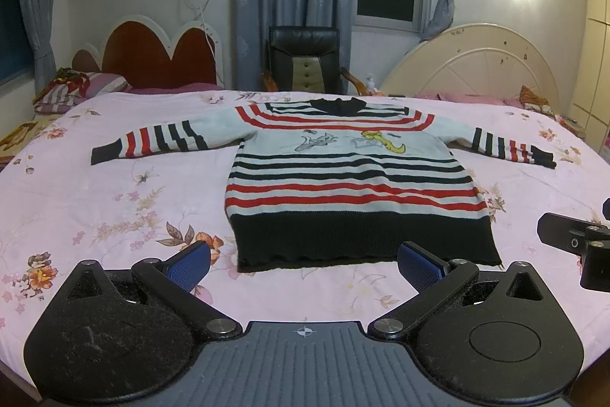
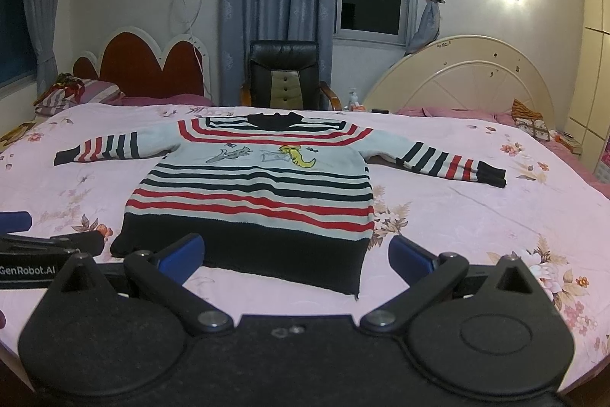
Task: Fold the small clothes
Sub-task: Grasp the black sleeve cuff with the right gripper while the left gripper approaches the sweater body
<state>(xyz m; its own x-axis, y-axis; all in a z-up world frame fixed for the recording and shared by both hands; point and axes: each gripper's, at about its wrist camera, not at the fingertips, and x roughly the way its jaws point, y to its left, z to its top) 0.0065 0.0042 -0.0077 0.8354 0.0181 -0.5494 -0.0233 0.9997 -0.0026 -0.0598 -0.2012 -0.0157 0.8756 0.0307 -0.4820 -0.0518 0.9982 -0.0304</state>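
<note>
Both jaws wide apart, striped sweater [image 1: 354, 178] flat on floral bedsheet [image 1: 114, 201].

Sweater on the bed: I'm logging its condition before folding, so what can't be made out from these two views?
- Back of the sweater: lies face up on the bedsheet, both views.
- Cartoon print: too small and distorted for detail.
- Hem centre: partly behind the right gripper in the right wrist view.
- Left gripper: nothing between its open fingers.
</note>
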